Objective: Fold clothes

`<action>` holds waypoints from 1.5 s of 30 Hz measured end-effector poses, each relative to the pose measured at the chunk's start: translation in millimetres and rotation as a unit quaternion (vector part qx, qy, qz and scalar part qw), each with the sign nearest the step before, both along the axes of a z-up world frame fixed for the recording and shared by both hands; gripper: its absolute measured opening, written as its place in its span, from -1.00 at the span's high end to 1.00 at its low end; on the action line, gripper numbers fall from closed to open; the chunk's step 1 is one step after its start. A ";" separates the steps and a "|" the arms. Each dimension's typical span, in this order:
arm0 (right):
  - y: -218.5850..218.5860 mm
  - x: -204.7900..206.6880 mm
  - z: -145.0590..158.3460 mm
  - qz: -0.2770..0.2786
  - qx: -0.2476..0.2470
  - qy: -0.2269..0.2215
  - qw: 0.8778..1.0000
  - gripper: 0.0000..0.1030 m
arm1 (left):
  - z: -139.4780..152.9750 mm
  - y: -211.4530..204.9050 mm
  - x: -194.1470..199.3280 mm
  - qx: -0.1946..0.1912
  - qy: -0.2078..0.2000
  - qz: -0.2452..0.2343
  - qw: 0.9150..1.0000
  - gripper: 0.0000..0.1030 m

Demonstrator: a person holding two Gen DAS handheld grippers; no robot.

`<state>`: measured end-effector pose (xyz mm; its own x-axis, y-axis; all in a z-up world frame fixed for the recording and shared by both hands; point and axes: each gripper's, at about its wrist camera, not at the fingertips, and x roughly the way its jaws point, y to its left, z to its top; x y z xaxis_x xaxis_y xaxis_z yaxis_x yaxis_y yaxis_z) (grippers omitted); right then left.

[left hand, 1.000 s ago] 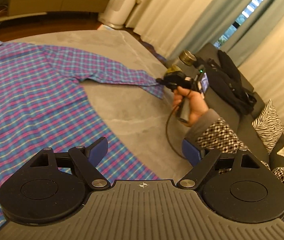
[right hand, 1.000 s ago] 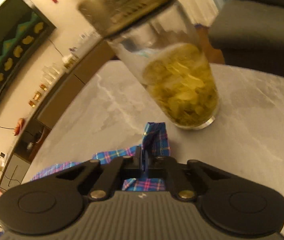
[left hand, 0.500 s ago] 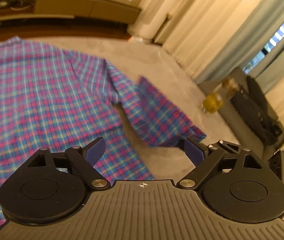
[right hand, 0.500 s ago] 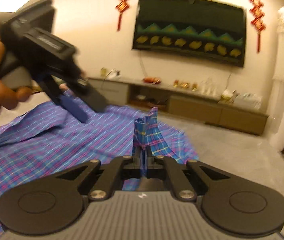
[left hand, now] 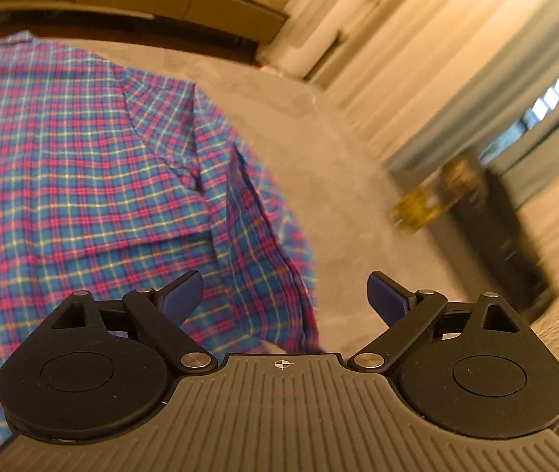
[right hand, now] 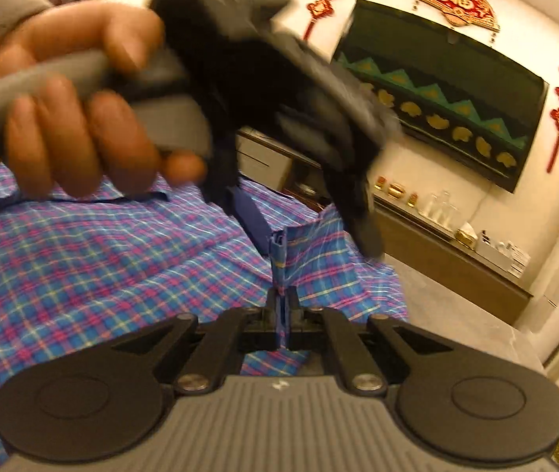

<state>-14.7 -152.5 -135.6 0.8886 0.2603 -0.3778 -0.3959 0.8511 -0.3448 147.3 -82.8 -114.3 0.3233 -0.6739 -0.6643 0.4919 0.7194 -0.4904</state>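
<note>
Grey tabletop [left hand: 310,157] under plaid shirt [left hand: 82,165], cuff [right hand: 281,251] upright between right hand-held gripper [right hand: 281,306] fingers

My left camera looks down along my spread fingers at the plaid shirt [left hand: 82,181] from close above, angled toward the curtains [left hand: 417,63]. My right camera sits low over the same shirt [right hand: 82,267], facing the wall screen [right hand: 436,90], with my left gripper [right hand: 303,212] looming very near. Both views share the shirt and the low cabinet [left hand: 185,0].
</note>
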 end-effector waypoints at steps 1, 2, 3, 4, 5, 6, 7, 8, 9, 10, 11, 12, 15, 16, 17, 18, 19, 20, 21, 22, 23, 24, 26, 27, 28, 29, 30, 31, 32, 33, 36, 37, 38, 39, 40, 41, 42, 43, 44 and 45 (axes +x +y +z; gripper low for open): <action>1.9 -1.4 -0.5 0.002 0.001 0.002 1.000 0.97 | -4.2 -4.3 -0.1 0.032 -0.011 0.009 0.999 0.30; 3.4 -3.1 -1.4 0.002 0.003 0.004 1.000 0.96 | -8.6 -4.6 1.4 0.051 -0.012 0.027 0.998 1.00; 2.9 -4.8 -1.2 0.000 0.004 0.005 1.000 0.95 | -13.1 -4.8 2.9 0.070 -0.012 0.046 0.996 1.00; 2.1 -6.7 -0.8 -0.003 0.007 0.007 1.000 0.94 | -14.1 2.5 2.0 0.058 -0.018 0.070 0.996 1.00; -0.5 -11.0 1.4 -0.009 0.017 0.008 1.000 0.77 | -7.9 13.5 -2.3 0.039 -0.037 0.087 0.995 1.00; -6.6 -15.6 3.5 -0.014 0.030 0.016 0.999 0.44 | -1.6 24.6 -6.7 0.019 -0.056 0.104 0.993 1.00; -14.9 -20.9 6.6 -0.022 0.052 0.032 0.998 0.24 | 3.8 39.2 -9.5 -0.005 -0.061 0.119 0.991 1.00; -23.5 -26.0 9.5 -0.032 0.074 0.049 0.996 -0.01 | 7.7 54.2 -9.3 -0.028 -0.057 0.133 0.989 1.00; -35.0 -29.4 11.1 -0.045 0.100 0.069 0.992 -0.06 | 11.4 66.6 -6.4 -0.029 -0.060 0.146 0.987 1.00; -45.9 -34.5 9.2 -0.066 0.133 0.102 0.984 -0.07 | 15.1 79.0 -3.5 -0.029 -0.063 0.159 0.985 1.00; -56.9 -39.6 7.1 -0.086 0.166 0.135 0.973 -0.08 | 18.7 91.4 -0.5 -0.030 -0.066 0.172 0.982 1.00; -68.1 -44.8 2.6 -0.108 0.200 0.167 0.960 -0.08 | 22.4 103.8 2.4 -0.031 -0.070 0.185 0.980 1.00; -89.1 -73.6 -14.7 -0.148 0.251 0.221 0.931 -0.08 | 27.7 129.7 22.2 -0.033 -0.071 0.215 0.974 1.00; -89.9 -84.5 -18.7 -0.159 0.247 0.227 0.929 -0.10 | 30.5 134.1 29.5 -0.030 -0.079 0.221 0.972 1.00; -88.0 -96.2 -21.4 -0.171 0.238 0.232 0.927 -0.12 | 34.7 139.3 35.9 -0.032 -0.086 0.226 0.970 1.00; -85.2 -104.4 -21.7 -0.176 0.233 0.229 0.929 -0.16 | 40.7 142.1 42.0 -0.032 -0.097 0.233 0.967 1.00; -82.1 -112.4 -22.2 -0.181 0.227 0.227 0.930 -0.16 | 47.8 144.4 45.5 -0.032 -0.111 0.237 0.964 1.00; -76.2 -118.3 -22.9 -0.182 0.218 0.227 0.932 -0.17 | 53.6 145.9 48.4 -0.038 -0.124 0.245 0.961 1.00; -68.1 -119.9 -22.9 -0.178 0.202 0.224 0.937 -0.17 | 59.4 147.5 51.3 -0.044 -0.137 0.253 0.957 1.00; -60.0 -121.5 -23.0 -0.173 0.187 0.221 0.941 -0.18 | 65.2 149.0 54.2 -0.050 -0.149 0.261 0.952 1.00; -52.0 -123.1 -23.0 -0.169 0.171 0.217 0.946 -0.10 | 70.1 151.5 55.2 -0.055 -0.154 0.267 0.950 1.00; -43.9 -124.7 -23.1 -0.165 0.155 0.214 0.950 0.19 | 75.0 154.1 56.1 -0.060 -0.158 0.273 0.947 1.00; -28.0 -127.4 -23.0 -0.157 0.125 0.208 0.957 0.67 | 80.0 157.6 59.1 -0.053 -0.164 0.282 0.944 1.00; -22.6 -124.1 -20.9 -0.156 0.123 0.210 0.957 0.96 | 83.2 159.6 60.9 -0.049 -0.167 0.284 0.943 1.00; -18.4 -121.6 -19.0 -0.160 0.117 0.208 0.958 0.95 | 88.0 162.4 63.6 -0.040 -0.172 0.285 0.942 1.00; -14.0 -119.5 -16.6 -0.164 0.112 0.206 0.958 0.96 | 92.9 165.3 66.4 -0.032 -0.177 0.286 0.941 1.00; -9.0 -120.8 -10.3 -0.161 0.110 0.196 0.961 0.96 | 99.5 168.2 67.7 -0.026 -0.185 0.286 0.940 1.00; -4.0 -122.2 -4.1 -0.157 0.109 0.186 0.964 0.96 | 108.3 171.0 73.0 -0.022 -0.192 0.286 0.938 1.00; 1.0 -123.5 2.2 -0.154 0.108 0.176 0.966 0.96 | 117.2 173.8 78.2 -0.018 -0.200 0.287 0.937 1.00; 6.4 -124.9 8.7 -0.150 0.106 0.165 0.969 0.96 | 125.6 178.2 80.6 -0.017 -0.208 0.288 0.935 1.00; 34.8 -128.6 28.9 -0.109 0.097 0.141 0.979 0.96 | 150.7 196.3 85.8 -0.009 -0.226 0.299 0.927 1.00; 45.7 -128.1 32.2 -0.094 0.091 0.136 0.982 0.96 | 158.2 203.9 88.0 -0.003 -0.231 0.308 0.923 1.00; 56.5 -127.4 35.1 -0.079 0.084 0.131 0.985 0.96 | 162.2 212.4 90.6 0.000 -0.232 0.317 0.920 1.00; 67.7 -125.7 34.1 -0.063 0.077 0.132 0.986 0.96 | 165.1 222.3 94.9 0.008 -0.231 0.332 0.915 1.00; 79.0 -123.8 31.3 -0.046 0.070 0.136 0.987 0.96 | 166.5 232.7 96.5 0.014 -0.228 0.345 0.910 1.00; 89.9 -121.6 28.3 -0.030 0.063 0.140 0.988 0.96 | 163.3 243.9 100.1 0.015 -0.223 0.356 0.907 1.00; 97.7 -117.3 22.3 -0.021 0.058 0.150 0.987 0.95 | 160.0 255.2 103.7 0.017 -0.218 0.367 0.904 1.00; 105.4 -113.0 16.4 -0.012 0.053 0.161 0.985 0.93 | 152.8 262.1 110.0 0.022 -0.206 0.360 0.910 1.00; 112.7 -108.8 10.5 -0.004 0.048 0.172 0.984 0.83 | 145.6 269.0 116.3 0.027 -0.194 0.353 0.915 1.00; 115.4 -106.0 5.8 0.004 0.051 0.186 0.981 0.73 | 136.2 272.3 122.4 0.038 -0.180 0.345 0.920 1.00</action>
<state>-120.7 -37.2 -129.8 0.6918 0.3208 -0.6469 -0.4857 0.8697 -0.0882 269.7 189.5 21.8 0.8650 -0.1814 -0.4678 0.0252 0.9469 -0.3205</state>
